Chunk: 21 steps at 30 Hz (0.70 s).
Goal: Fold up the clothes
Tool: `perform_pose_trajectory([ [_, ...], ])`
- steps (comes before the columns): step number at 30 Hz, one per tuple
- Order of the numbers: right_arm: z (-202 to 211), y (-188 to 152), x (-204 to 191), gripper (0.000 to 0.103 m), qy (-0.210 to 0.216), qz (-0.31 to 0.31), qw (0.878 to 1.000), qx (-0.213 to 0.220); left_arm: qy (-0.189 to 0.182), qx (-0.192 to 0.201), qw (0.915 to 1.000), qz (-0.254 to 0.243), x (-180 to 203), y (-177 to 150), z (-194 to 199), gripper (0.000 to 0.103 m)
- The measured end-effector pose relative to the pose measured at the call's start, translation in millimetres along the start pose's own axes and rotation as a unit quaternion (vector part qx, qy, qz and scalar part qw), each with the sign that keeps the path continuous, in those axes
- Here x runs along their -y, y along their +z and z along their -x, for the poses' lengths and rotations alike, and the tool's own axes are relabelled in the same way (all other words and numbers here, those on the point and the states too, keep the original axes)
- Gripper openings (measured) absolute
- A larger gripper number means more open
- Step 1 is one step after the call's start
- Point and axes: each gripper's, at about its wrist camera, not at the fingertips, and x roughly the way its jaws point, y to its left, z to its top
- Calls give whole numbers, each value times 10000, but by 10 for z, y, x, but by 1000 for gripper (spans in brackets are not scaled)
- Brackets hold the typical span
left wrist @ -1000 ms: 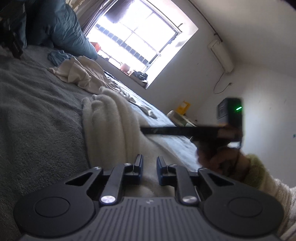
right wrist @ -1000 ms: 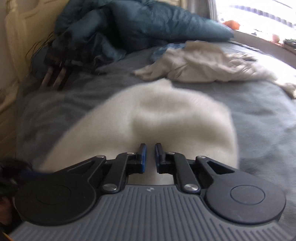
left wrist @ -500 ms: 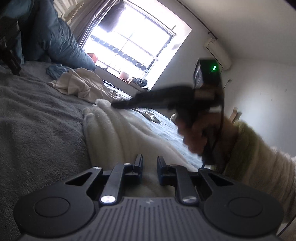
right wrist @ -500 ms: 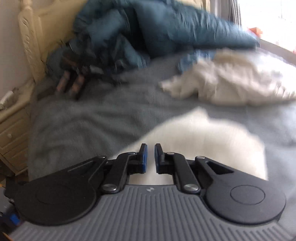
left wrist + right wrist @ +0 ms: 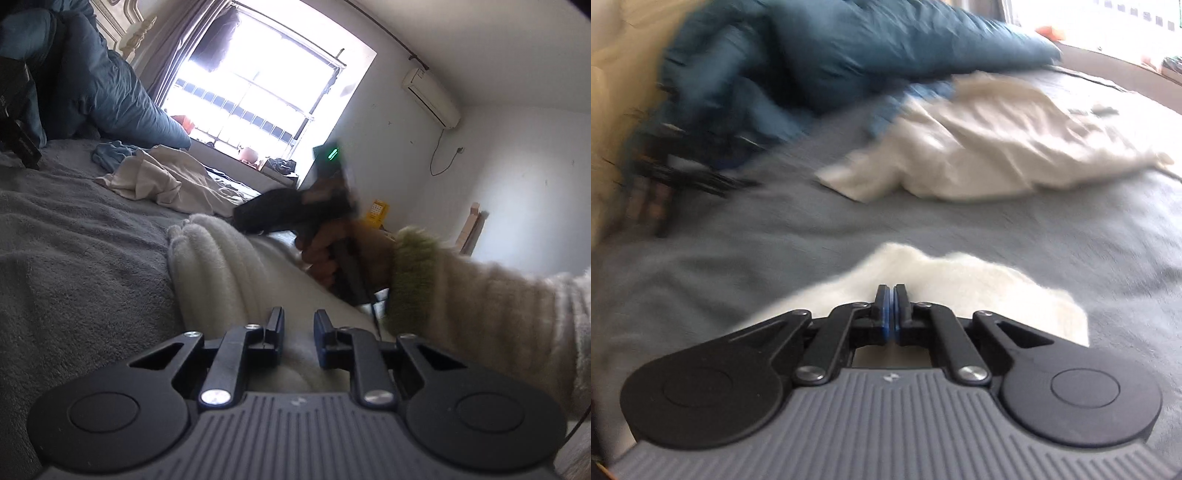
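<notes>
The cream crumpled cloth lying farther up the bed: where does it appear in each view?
Left wrist view: cream crumpled cloth at left of centre, below the window.
Right wrist view: cream crumpled cloth at upper right.
Shared landmark: blue duvet behind it.

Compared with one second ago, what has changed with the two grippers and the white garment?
The right gripper closed: its jaws, apart before, now meet, though whether cloth sits between them cannot be told. It swung up and then came down again over the white garment, nearer its far end, seen in the left view. The left gripper stayed slightly open over the garment. The beige clothes and grey blanket did not move.
</notes>
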Motion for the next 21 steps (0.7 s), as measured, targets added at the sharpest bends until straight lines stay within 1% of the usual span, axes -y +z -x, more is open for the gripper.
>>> perform_pose_trajectory([
  [3,-40,120,222,0,-97,-514,9986,65,-29,-23,10000,3,-4,2,2,19],
  [5,84,168,336,1,-464,-576,9971,180,-30,-40,10000,-9,-5,7,-1,19],
  [6,176,175,415,4,-528,-659,9963,190,-30,-49,10000,-12,-6,11,-3,19],
  [9,562,130,588,5,-242,-737,9967,225,-26,-74,10000,20,-12,18,-8,19],
  [12,879,-74,600,5,571,-495,9971,115,28,-159,9999,-11,10,44,-20,19],
  [13,872,-144,594,5,747,-372,9965,-23,54,-197,9998,-33,21,56,-25,19],
  [14,853,-205,617,3,834,-315,9959,-133,92,-238,9996,-77,40,70,-30,19],
  [17,701,-315,936,0,323,-708,9967,-220,250,-369,9986,-273,121,116,-49,19],
  [18,684,-363,1009,1,211,-795,9963,-243,301,-414,9981,-331,145,128,-57,19],
  [19,764,-443,988,6,267,-759,9964,-251,339,-455,9977,-373,162,139,-64,19],
  [21,923,-604,945,7,381,-685,9966,-266,400,-534,9968,-437,186,164,-77,19],
])
